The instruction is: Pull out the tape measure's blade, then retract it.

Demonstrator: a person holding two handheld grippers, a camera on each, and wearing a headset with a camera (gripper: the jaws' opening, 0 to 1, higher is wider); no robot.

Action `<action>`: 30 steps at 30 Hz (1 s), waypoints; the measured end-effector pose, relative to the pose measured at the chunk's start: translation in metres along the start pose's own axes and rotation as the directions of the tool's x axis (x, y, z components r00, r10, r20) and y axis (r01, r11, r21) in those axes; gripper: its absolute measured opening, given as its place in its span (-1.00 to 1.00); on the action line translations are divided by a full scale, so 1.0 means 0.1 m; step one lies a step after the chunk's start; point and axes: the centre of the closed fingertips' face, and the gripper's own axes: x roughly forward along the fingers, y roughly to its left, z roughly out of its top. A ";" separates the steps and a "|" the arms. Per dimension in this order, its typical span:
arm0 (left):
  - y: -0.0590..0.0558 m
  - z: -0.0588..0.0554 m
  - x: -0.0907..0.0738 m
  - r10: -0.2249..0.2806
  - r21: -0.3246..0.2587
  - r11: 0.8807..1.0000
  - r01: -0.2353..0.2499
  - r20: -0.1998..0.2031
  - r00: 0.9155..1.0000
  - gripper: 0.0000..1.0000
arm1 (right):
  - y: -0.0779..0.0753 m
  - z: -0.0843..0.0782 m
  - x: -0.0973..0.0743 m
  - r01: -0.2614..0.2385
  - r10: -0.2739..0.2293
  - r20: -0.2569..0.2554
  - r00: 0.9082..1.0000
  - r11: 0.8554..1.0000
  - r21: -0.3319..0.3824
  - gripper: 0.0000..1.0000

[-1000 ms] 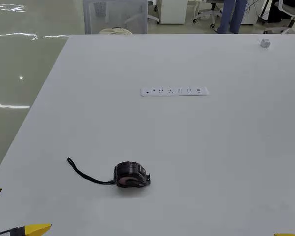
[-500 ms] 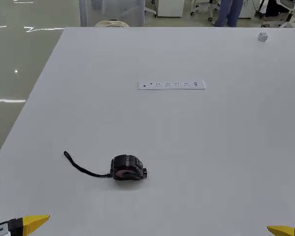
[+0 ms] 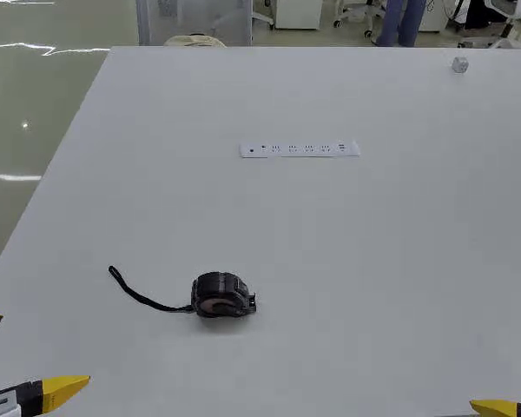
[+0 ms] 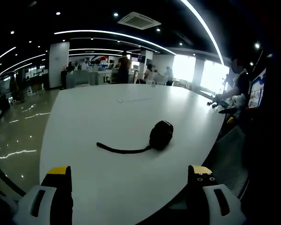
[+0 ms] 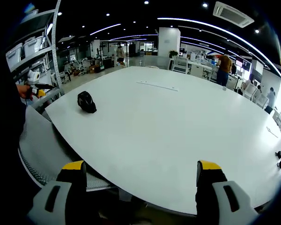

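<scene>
Tape measure (image 3: 223, 295) lies on its side on the white table (image 3: 356, 252), in the near left part of it in the head view, round face up. Its long axis runs roughly left to right across that view. The blade mouth points right, and the blade is not yet pulled out. From the opposite end a dark strap (image 3: 139, 294) trails left and slightly away, then ends in a small bend. The strap lies flat on the table along almost the same line as the case.

The left gripper (image 4: 129, 170) hangs at the near edge of the table with its jaws spread wide and nothing between them. In its own view the tape measure sits ahead, between the two yellow-tipped jaws and well apart from them, with the strap reaching toward the left jaw's side. The right gripper (image 5: 142, 165) is also at the near edge, jaws released wide and empty. In its view the tape measure is far off to the left, well apart from both jaws.

Farther back, near the middle of the table, a white power strip (image 3: 300, 149) lies flat, its length parallel to the tape measure's axis. A small grey object (image 3: 459, 64) stands near the far right edge; what it is cannot be told.
</scene>
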 end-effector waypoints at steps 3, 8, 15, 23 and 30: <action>0.00 0.00 -0.02 0.000 0.001 1.000 0.000 -0.002 1.000 1.00 | -0.02 0.03 0.00 0.002 -0.002 0.004 1.000 1.000 -0.001 1.00; 0.01 0.01 -0.04 -0.002 0.009 1.000 0.002 -0.004 1.000 1.00 | -0.05 0.04 0.00 0.000 -0.001 0.009 1.000 1.000 0.008 1.00; 0.04 0.04 -0.05 -0.001 0.017 1.000 0.001 -0.007 1.000 1.00 | -0.06 0.05 0.01 -0.001 0.001 0.004 1.000 1.000 0.009 1.00; -0.01 0.05 0.01 -0.022 0.043 0.999 0.023 -0.023 0.999 1.00 | -0.09 0.03 0.04 -0.002 0.001 -0.029 1.000 0.999 -0.037 0.98; -0.09 0.13 0.12 -0.065 0.100 0.993 0.069 -0.043 0.997 1.00 | -0.02 0.10 0.10 -0.030 0.029 -0.027 0.999 0.998 -0.056 0.96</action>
